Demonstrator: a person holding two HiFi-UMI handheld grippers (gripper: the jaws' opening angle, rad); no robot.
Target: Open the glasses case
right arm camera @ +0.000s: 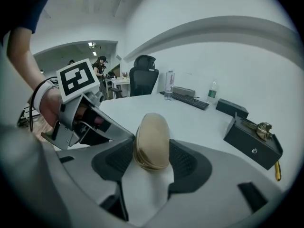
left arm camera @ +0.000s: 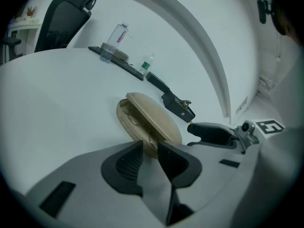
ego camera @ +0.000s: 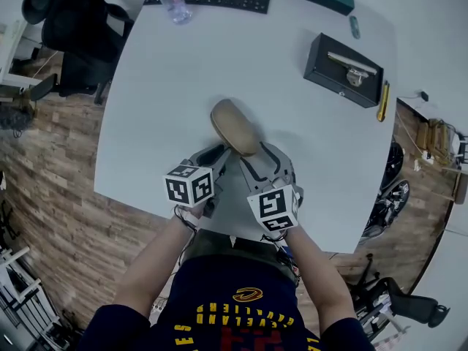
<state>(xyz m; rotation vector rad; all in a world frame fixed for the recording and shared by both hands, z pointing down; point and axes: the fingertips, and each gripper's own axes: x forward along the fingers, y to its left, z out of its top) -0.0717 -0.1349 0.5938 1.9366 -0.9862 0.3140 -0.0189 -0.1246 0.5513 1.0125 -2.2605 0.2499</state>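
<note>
Forearms: yours come in from 6 o'clock in the head view, side by side, and close toward each other at the grippers.
Left hand (right arm camera: 47,106): you have it wrapped around the tool's body, wrist bare, with the marker cube on top.
Left gripper (ego camera: 218,154): it points down and away from you at 7 o'clock of the glasses case (ego camera: 234,126). Its jaws are nearly together, clenched on the rim at the case's near end.
Right gripper (ego camera: 259,153): it sits at 5 o'clock of the case, angled down like the left. It is released, jaws spread wide, with the case's near end between the pads. The pads stand just beside its sides, and I see no squeeze.
Case position: it is at the middle of the white table (ego camera: 219,64), long axis running from 11 to 5 o'clock, near end between your two grippers.
Case look: a tan, oval, smooth shell. From the left gripper view the lid stands partly lifted off the base.
Contents: thin wire-framed glasses (left arm camera: 134,121) show in the gap under the lid.
Right gripper view: the case appears edge-on, its seam showing low down.
</note>
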